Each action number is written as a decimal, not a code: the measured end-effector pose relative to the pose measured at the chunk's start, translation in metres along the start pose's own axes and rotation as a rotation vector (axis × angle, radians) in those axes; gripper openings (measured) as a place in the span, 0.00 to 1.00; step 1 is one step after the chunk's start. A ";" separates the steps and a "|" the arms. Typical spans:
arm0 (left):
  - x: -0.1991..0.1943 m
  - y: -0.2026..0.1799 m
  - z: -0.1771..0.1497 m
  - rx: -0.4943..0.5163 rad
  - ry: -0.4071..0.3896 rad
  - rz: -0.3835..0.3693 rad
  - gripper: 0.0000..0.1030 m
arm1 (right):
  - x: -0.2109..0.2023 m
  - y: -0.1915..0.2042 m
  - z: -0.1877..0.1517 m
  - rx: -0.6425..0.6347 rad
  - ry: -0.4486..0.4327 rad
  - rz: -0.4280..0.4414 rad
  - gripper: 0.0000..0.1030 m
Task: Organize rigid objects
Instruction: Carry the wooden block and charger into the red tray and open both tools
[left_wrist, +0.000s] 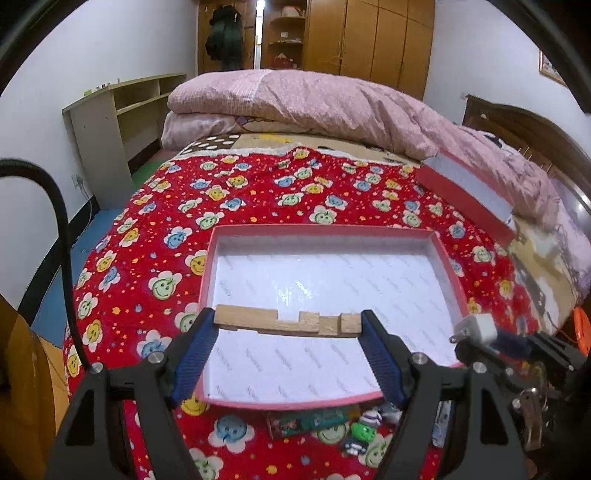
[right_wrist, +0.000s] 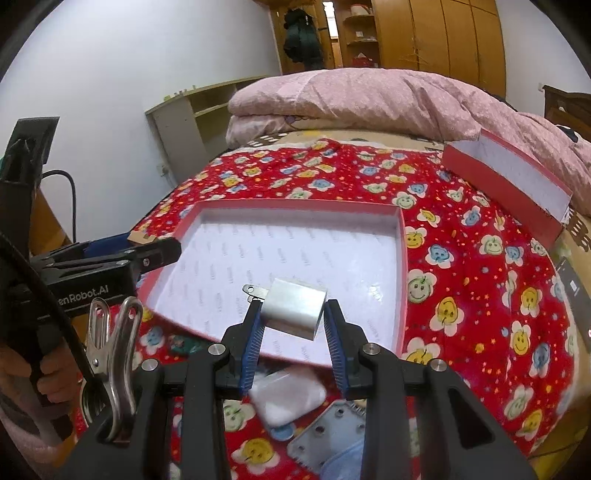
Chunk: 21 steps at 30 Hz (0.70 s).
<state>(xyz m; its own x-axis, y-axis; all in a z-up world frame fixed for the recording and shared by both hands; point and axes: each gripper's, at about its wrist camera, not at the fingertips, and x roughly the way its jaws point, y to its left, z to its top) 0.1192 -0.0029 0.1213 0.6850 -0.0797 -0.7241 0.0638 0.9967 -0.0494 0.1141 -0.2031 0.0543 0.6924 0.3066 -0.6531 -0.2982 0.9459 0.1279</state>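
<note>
I have the left gripper (left_wrist: 288, 326) spread wide and clamped end to end on the notched wooden block (left_wrist: 286, 322), which hangs over the near half of the open pink box (left_wrist: 445, 254); my right gripper (right_wrist: 293, 325) is pinched much narrower on the white plug adapter (right_wrist: 293, 310), held tilted over the box's near right part, prongs pointing left. I judge the block light and stiff, with raw wood that grips the ribbed pads well, though the end-on hold leaves its notched middle unsupported, so I would keep it level. The adapter looks smooth and glossy and sits skewed between the pads, so it may twist or slip if jolted. The box floor is bare, with plenty of room to set both down well apart; its low rim is the only edge to clear, and the lid (right_wrist: 517, 184) lies far off to the right
</note>
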 end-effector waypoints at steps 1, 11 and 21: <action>0.004 -0.001 0.000 0.004 0.006 0.003 0.78 | 0.005 -0.003 0.001 0.005 0.006 -0.003 0.33; 0.045 -0.004 -0.001 0.045 0.044 0.037 0.78 | 0.038 -0.012 0.002 0.019 0.053 -0.001 0.33; 0.074 0.000 -0.001 0.026 0.086 0.044 0.78 | 0.061 -0.023 -0.001 0.053 0.084 0.005 0.33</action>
<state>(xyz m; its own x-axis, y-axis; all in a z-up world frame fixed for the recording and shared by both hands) 0.1697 -0.0084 0.0671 0.6225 -0.0338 -0.7819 0.0551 0.9985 0.0007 0.1626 -0.2061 0.0108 0.6329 0.3031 -0.7125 -0.2642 0.9495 0.1692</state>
